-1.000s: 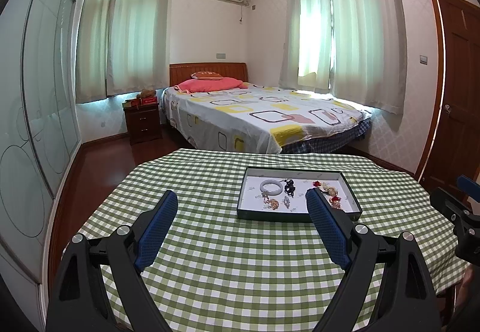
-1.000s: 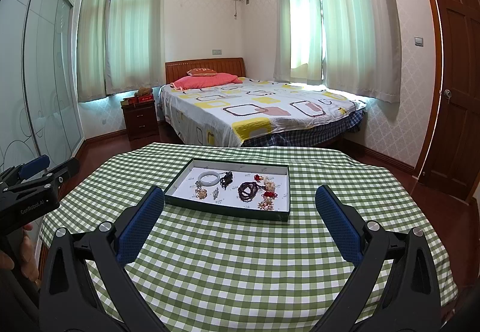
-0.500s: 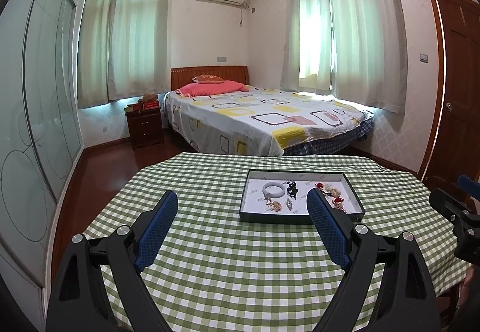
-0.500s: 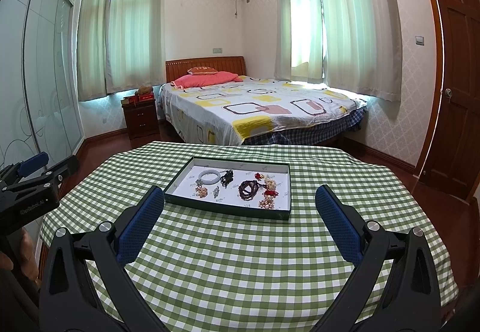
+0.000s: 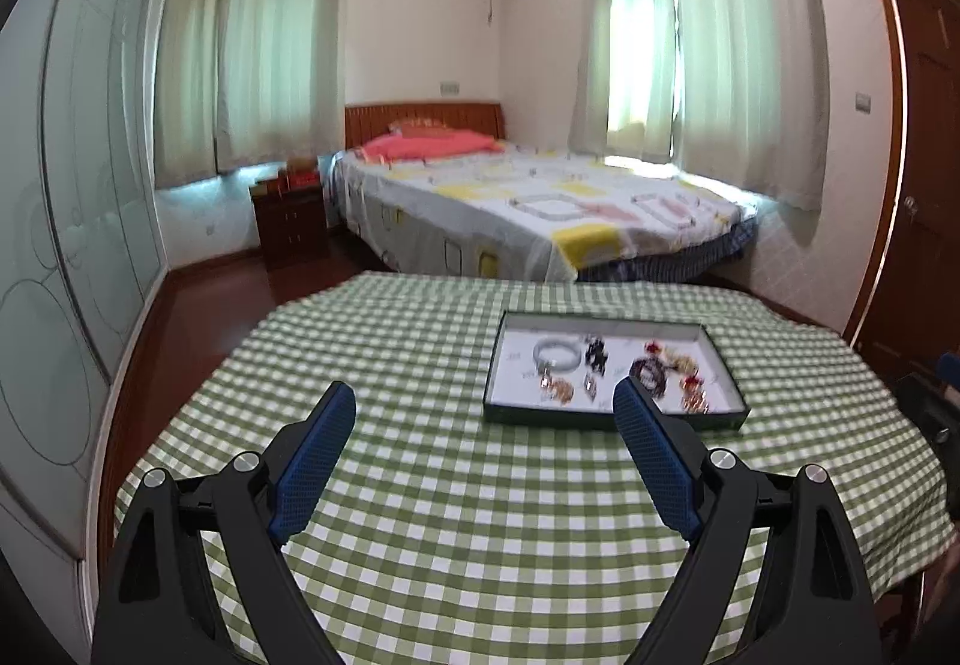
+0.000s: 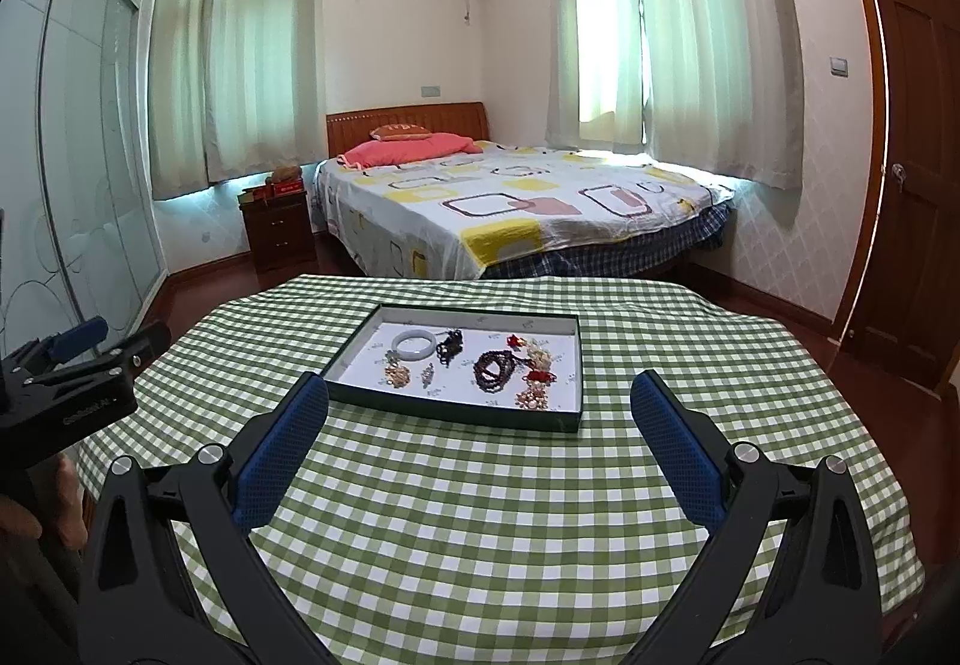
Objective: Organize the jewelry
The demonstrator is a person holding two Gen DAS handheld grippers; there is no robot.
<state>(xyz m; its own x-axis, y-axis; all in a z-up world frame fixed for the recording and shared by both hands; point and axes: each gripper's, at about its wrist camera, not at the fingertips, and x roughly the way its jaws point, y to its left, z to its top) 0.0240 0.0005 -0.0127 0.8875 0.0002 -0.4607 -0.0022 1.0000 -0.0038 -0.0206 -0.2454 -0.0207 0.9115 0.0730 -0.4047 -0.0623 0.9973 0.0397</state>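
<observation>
A dark green tray with a white floor lies on the checked table. In it are a pale bangle, a dark bead bracelet, a black piece and several small gold and red pieces. My right gripper is open and empty, held above the table short of the tray. My left gripper is open and empty, to the left of the tray; its right finger overlaps the tray's near edge. The bangle shows there too.
The table wears a green and white checked cloth. The left gripper's body shows at the left edge of the right wrist view. A bed, a nightstand and a wooden door stand beyond the table.
Both views have tilted down a little, so the tray sits lower in each view. The left wrist view is blurred by motion. Both grippers stay open.
</observation>
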